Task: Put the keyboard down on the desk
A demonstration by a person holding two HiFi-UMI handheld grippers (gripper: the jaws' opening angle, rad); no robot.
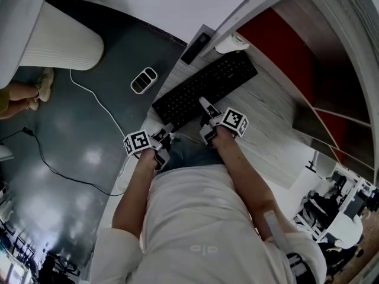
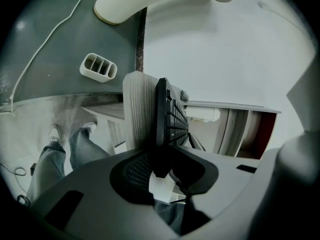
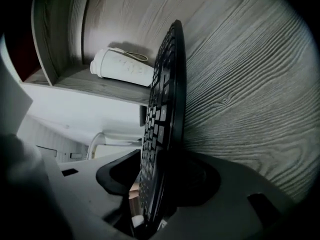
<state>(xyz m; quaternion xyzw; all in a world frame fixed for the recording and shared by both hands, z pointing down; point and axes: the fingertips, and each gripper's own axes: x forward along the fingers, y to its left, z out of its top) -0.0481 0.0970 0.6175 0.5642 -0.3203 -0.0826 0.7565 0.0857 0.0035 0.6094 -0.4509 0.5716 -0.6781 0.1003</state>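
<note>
A black keyboard (image 1: 204,90) lies slantwise on the grey wood desk (image 1: 266,117), close to its near edge. My left gripper (image 1: 168,132) is at the keyboard's near left corner. In the left gripper view that corner of the keyboard (image 2: 167,119) stands edge-on between the jaws, and the left gripper (image 2: 162,171) is shut on it. My right gripper (image 1: 205,108) reaches over the keyboard's near edge. In the right gripper view the keyboard (image 3: 162,109) sits between the jaws of the right gripper (image 3: 157,184), which stand open with a gap on the key side.
A white bottle (image 1: 231,43) lies on its side at the back of the desk, beside a black flat device (image 1: 195,47). On the dark floor to the left are a white slotted holder (image 1: 144,80), a white cable (image 1: 95,99) and a ribbed white base (image 1: 59,37).
</note>
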